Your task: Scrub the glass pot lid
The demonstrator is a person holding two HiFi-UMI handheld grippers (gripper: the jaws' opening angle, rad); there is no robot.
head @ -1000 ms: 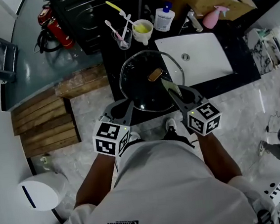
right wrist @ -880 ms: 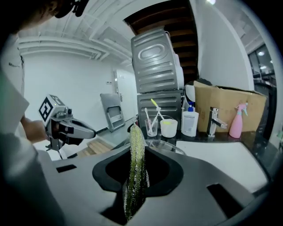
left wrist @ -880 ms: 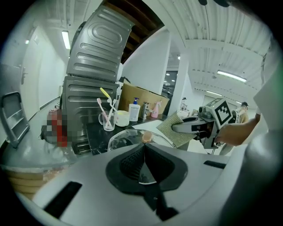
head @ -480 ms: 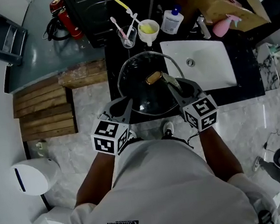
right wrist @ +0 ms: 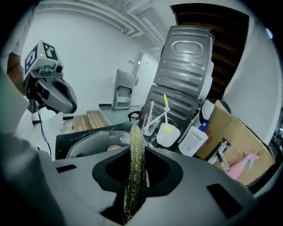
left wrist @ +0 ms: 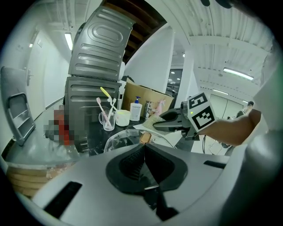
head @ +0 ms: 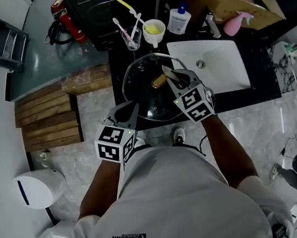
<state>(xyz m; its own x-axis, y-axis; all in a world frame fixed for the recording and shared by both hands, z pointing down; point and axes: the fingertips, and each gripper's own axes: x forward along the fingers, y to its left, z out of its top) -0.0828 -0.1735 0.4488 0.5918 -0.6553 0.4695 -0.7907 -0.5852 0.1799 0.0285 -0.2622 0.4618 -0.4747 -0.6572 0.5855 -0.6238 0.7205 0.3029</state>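
Glass pot lid [head: 146, 96] on counter [head: 232, 99], left of sink [head: 218, 74]; toothbrush cup [head: 131, 39] behind

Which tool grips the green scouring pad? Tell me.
The right tool, over the round glass pot lid, clamps the green scouring pad; the left tool is shut with no pad.

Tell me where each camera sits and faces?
Head view: on the person's head, looking steeply down at glass lid and sink; shirt, both arms show.
Left gripper view: on left hand-held gripper, looking along shut jaws toward the lid; right forearm shows.
Right gripper view: on right hand-held gripper, looking along jaws clamping a scrub pad.
Shared: both gripper views show the toothbrush cup.
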